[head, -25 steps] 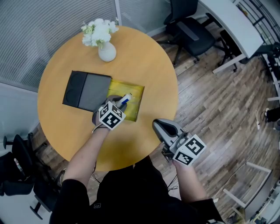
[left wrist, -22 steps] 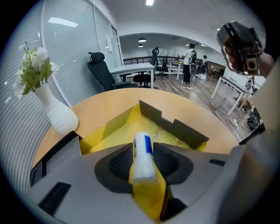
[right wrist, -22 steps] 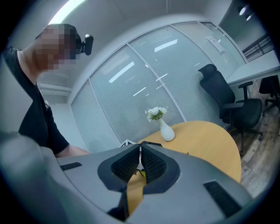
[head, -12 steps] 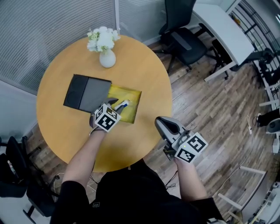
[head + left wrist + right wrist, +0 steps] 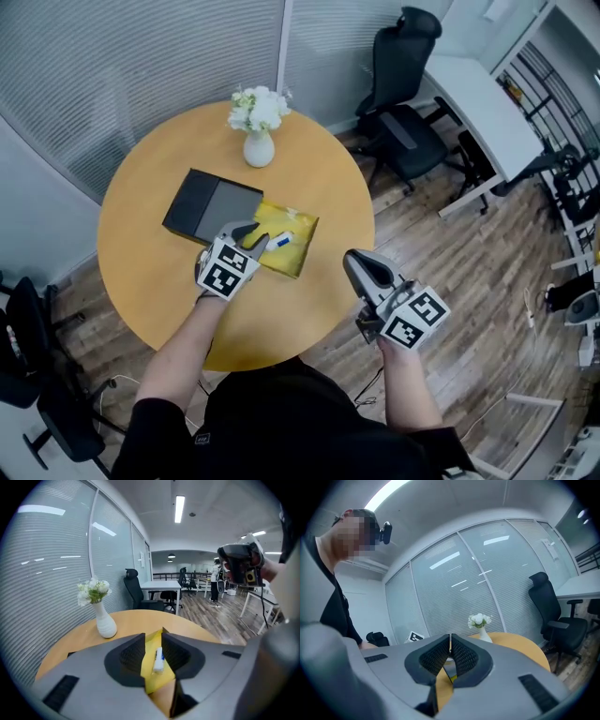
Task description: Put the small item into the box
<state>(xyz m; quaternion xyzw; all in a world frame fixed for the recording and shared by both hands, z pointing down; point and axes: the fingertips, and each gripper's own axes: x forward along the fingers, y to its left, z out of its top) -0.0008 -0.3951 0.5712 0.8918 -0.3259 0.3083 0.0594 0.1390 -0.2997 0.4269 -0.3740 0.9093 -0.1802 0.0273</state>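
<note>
A small white tube with a blue end (image 5: 278, 241) lies on the yellow lining of the open box (image 5: 302, 253) on the round wooden table (image 5: 150, 281). My left gripper (image 5: 251, 232) hovers at the box's near-left edge, just short of the tube. Its jaws stand apart with nothing between them. In the left gripper view the tube (image 5: 158, 660) shows through the gap of that gripper (image 5: 153, 637), down on the yellow lining (image 5: 157, 685). My right gripper (image 5: 351, 259) is shut and empty, held off the table's right edge above the floor. In its own view the right gripper (image 5: 450, 641) has its jaws touching.
The black box lid (image 5: 211, 206) lies flat against the box's left side. A white vase of flowers (image 5: 260, 148) stands at the table's far edge. Black office chairs (image 5: 408, 94) and a white desk (image 5: 487, 94) stand on the wooden floor to the right.
The tube was at the tips of my left gripper; now it lies loose in the box and the jaws have parted. The head view has shifted. The right gripper has barely moved.
</note>
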